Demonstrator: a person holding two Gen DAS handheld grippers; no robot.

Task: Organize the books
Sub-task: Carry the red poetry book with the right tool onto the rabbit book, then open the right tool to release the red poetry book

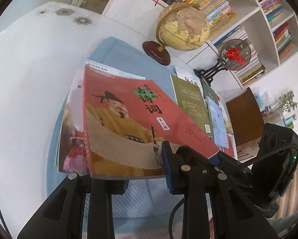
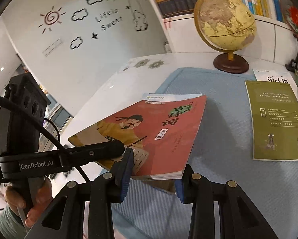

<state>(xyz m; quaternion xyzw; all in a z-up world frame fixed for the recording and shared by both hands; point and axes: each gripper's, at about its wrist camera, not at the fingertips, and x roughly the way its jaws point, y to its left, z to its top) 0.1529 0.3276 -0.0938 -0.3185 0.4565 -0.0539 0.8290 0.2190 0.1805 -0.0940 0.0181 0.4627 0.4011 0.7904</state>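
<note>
With both grippers, left gripper (image 1: pixel 147 165) and right gripper (image 2: pixel 152 174), clamped on the near edge of the red book (image 2: pixel 149 137), I hold the stack level above the blue mat (image 2: pixel 218 139), sharing its weight.

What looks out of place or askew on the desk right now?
The red book tops a small stack held tilted above the blue mat, clamped by both tools, covers fanned unevenly. The green booklet lies loose, overlapping other booklets near the globe.
</note>
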